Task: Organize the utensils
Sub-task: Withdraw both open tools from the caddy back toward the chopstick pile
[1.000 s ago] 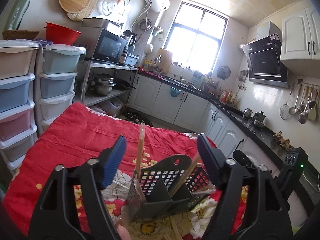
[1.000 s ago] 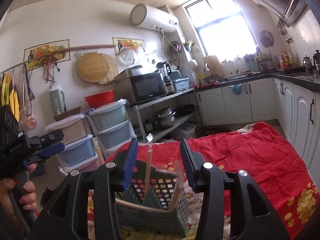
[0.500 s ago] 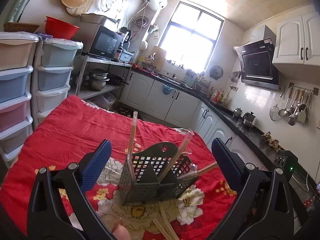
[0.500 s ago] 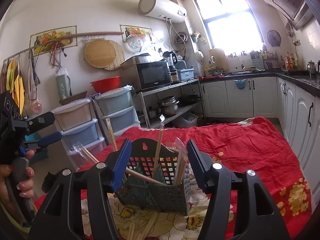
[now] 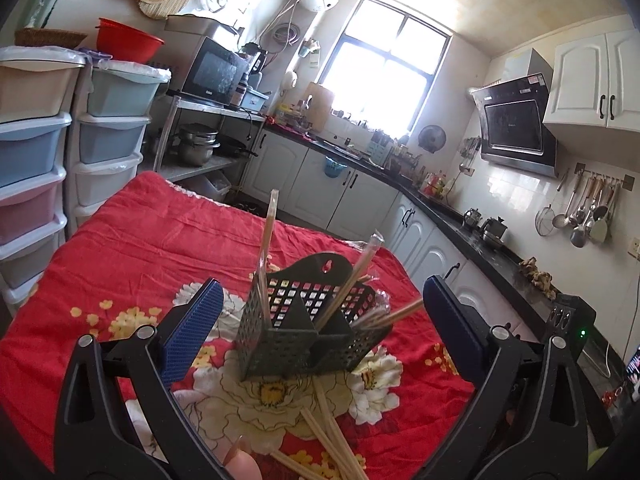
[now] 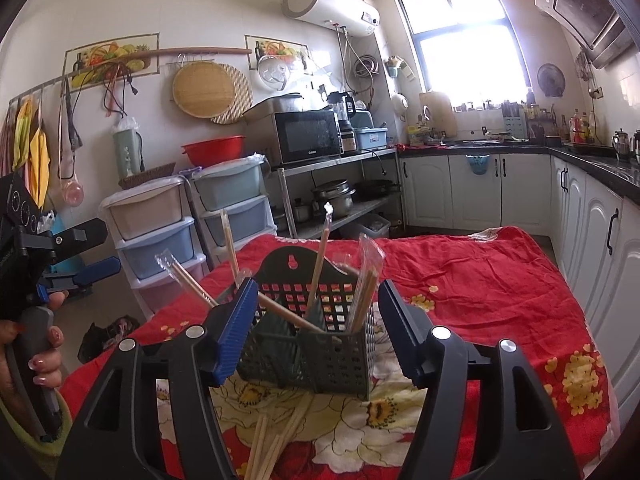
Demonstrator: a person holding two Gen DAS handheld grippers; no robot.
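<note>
The dark perforated utensil caddy (image 5: 308,336) stands upright on the red floral cloth (image 5: 132,248), wrapped chopsticks (image 5: 267,248) leaning out of its compartments toward twelve, one and three o'clock, and loose chopsticks (image 5: 324,432) lying on the cloth just at its six o'clock side. In the left wrist view the caddy sits beyond the fingertips of the left gripper (image 5: 320,332), centred in the gap, with clear cloth showing on both sides; those jaws are spread wide and released, gripping nothing. In the right wrist view the same caddy (image 6: 316,344) lies between the blue pads of the right gripper (image 6: 318,328), slightly past them; these jaws are opening, the pads apart from the caddy walls, and nothing is grasped. At nine o'clock in that view a hand (image 6: 38,356) holds the handle of the other gripper. Stacked plastic drawers (image 6: 160,232) stand off the cloth's edge at ten o'clock.
</note>
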